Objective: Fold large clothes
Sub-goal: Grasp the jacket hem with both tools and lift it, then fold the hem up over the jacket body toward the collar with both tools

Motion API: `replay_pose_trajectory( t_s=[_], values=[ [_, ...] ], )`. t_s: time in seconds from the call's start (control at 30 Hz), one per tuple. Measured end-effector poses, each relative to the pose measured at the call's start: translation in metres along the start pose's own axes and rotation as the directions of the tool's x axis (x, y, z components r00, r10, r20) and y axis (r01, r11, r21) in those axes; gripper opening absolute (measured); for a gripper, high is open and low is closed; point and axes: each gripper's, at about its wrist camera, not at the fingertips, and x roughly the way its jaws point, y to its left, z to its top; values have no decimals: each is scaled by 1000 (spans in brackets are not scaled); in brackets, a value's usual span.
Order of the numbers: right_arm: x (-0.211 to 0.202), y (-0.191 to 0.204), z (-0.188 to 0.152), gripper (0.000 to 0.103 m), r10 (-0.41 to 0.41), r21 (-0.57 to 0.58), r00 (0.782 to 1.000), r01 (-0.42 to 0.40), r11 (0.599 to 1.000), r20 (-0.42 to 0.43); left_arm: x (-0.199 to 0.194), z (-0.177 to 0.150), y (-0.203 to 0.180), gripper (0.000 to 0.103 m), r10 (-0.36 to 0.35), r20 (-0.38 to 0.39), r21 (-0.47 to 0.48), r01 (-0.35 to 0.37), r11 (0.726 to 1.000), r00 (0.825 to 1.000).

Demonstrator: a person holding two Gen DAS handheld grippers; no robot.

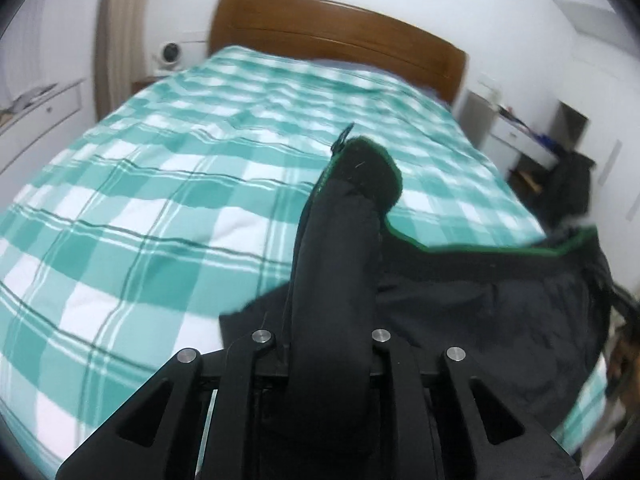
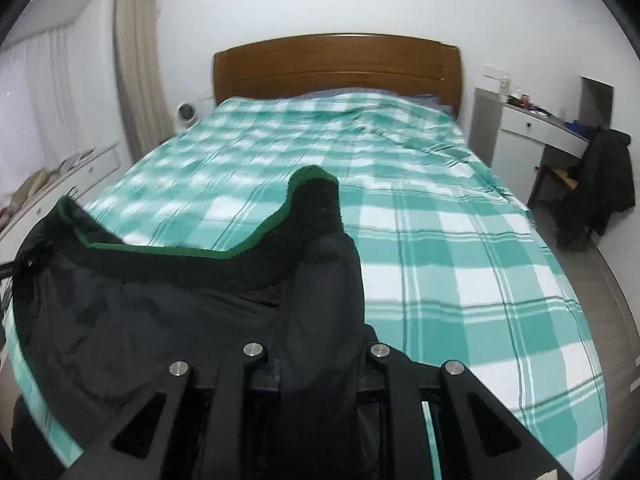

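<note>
Right up close, the left gripper (image 1: 332, 280) is squeezed tight on a bunch of the black jacket (image 1: 460, 300), and the cloth hides its fingers. The right gripper (image 2: 320, 276) pinches another bunch of the same jacket (image 2: 140, 292) in the same way. The jacket hangs between the two grippers, over the near end of the bed (image 1: 160, 220). Its top edge has a green trim (image 1: 480, 249) that dips in the middle. A zip pull (image 1: 343, 136) pokes up by the left bunch. The bed has a green and white check cover (image 2: 460, 248) and a brown headboard (image 2: 336, 68). A dark coat (image 2: 604, 176) hangs on a chair by the wall.
</note>
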Motion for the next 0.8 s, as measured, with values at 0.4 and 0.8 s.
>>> replay_pose_trajectory(
  t_s=[0.4,0.8],
  values=[
    [144,-22,-72,29,-7,186,994,27,982,-108,126,-49,36,43,60,-93,-142,-73,987,994],
    [163,-40,-83,30,62,282,996,-43,958,-59,146,-55,49,45,-17,-74,-212,1,977,997]
  ],
)
